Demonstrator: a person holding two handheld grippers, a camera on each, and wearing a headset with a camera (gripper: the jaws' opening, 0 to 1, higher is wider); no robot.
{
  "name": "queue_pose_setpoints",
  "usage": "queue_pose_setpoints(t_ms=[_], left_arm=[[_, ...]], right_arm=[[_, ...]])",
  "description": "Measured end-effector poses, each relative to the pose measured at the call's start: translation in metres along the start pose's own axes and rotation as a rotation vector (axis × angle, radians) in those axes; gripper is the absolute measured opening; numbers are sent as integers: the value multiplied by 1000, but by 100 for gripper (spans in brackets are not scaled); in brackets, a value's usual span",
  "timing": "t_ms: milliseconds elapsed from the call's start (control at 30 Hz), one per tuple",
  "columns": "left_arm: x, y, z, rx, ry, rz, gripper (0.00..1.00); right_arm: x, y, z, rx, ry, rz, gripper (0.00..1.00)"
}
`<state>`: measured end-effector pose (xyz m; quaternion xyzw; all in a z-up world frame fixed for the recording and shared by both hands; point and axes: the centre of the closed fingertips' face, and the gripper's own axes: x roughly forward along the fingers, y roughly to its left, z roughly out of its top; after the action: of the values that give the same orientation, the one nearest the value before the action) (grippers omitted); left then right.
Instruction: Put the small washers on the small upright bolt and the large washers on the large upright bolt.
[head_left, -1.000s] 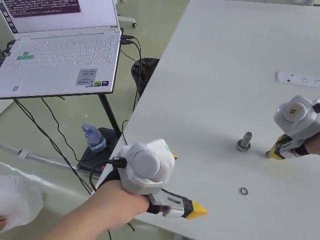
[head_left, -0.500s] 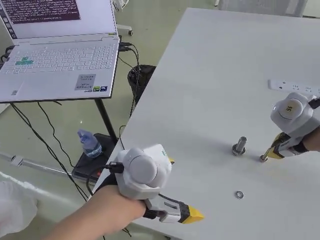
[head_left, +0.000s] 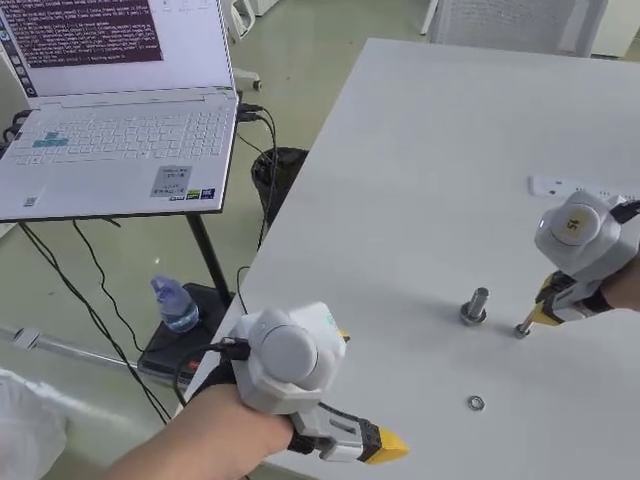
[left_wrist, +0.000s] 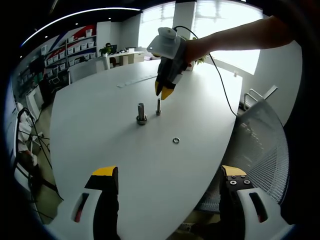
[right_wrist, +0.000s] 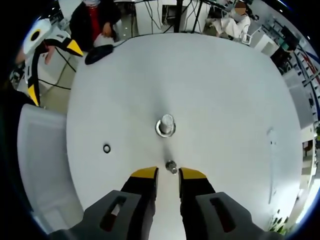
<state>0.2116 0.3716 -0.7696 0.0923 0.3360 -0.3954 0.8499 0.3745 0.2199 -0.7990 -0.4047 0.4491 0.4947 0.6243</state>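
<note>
The large upright bolt (head_left: 475, 305) stands on the white table (head_left: 420, 170) with a washer round its base. Right of it is the small upright bolt (head_left: 522, 328). My right gripper (head_left: 540, 315) hovers just behind the small bolt (right_wrist: 171, 166), its yellow tips a narrow gap apart with nothing visible between them. A small washer (head_left: 476, 403) lies flat nearer the front edge, also seen as the washer (left_wrist: 176, 140) ahead of my left gripper (head_left: 390, 447). That gripper hangs at the table's near edge, jaws wide apart and empty. The large bolt (left_wrist: 141, 114) and small bolt (left_wrist: 158, 106) stand beyond.
An open laptop (head_left: 110, 110) sits on a stand left of the table, with cables and a plastic bottle (head_left: 172, 303) on the floor below. A white power strip (head_left: 565, 187) lies at the table's far right. A mesh chair (left_wrist: 265, 145) stands by the table edge.
The right gripper has drawn back a little from the small bolt, which was hidden behind its tips and now stands uncovered. The left gripper stays at the near edge.
</note>
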Motion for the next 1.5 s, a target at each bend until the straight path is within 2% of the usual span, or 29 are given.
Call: queue_pose_setpoints(t_ms=[167,467,600,667,833,933,1133,1500], left_arm=[[0,-2,-2,5,6,-3,82],[-4,0,2,14,-1,5,82],[-5,-1,2,17,0,5,82],[-5,-1,1,15,-1,5,82],[-6,-4,-2,12,6,4,82],[-6,-5,-2,9,2,2,82],[-7,-5,-1,8,1,1,82],[-5,-6,-1,6,4,-5,82]], right_arm=[[3,16,3,-10,-11,14,18],[9,54,8,-42,-15,58,18],[13,66,9,-51,-18,73,19],[17,67,9,-50,-22,82,19],[28,88,7,-65,-24,110,19],[35,96,5,-69,-29,123,21],[43,104,4,-69,-32,130,24],[56,110,3,-71,-33,111,24]])
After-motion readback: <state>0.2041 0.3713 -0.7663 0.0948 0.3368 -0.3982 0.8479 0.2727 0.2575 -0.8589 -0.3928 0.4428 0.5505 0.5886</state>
